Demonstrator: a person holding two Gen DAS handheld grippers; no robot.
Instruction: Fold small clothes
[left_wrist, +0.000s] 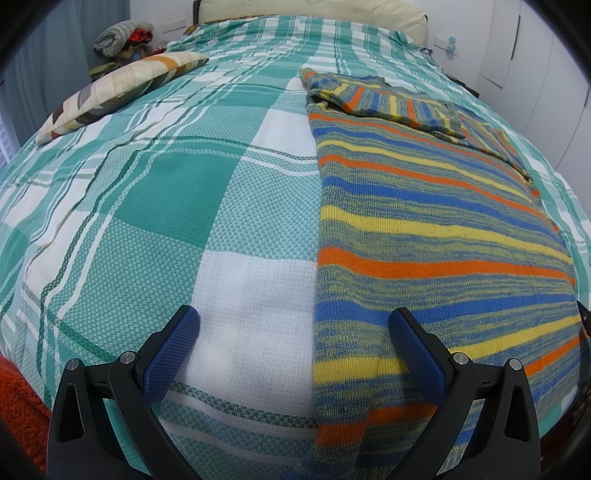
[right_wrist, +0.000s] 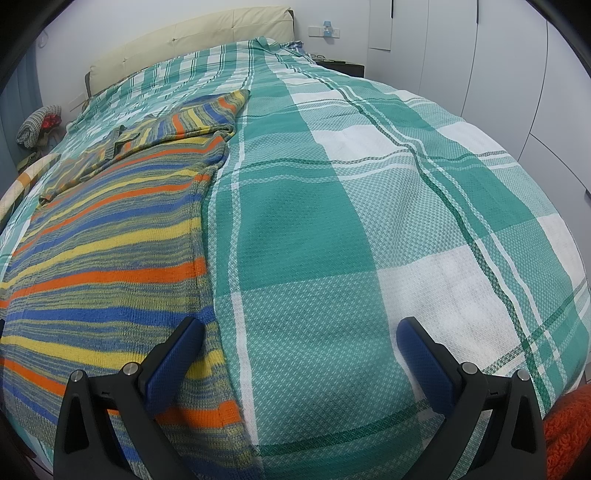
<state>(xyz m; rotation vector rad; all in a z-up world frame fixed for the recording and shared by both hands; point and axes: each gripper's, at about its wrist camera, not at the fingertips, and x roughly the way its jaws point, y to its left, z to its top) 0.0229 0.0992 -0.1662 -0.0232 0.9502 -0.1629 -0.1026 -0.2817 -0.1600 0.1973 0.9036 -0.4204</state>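
Observation:
A striped knit sweater in blue, yellow and orange lies flat on a green and white plaid bedspread, with both sleeves folded across its upper part. My left gripper is open above the sweater's left edge near the hem; its right finger is over the knit, its left over the bedspread. In the right wrist view the sweater fills the left side. My right gripper is open above the sweater's right edge near the hem, holding nothing.
A patchwork pillow lies at the bed's far left, with a pile of clothes behind it. A cream headboard stands at the far end. White wardrobe doors line the right. Orange fabric shows at the near corner.

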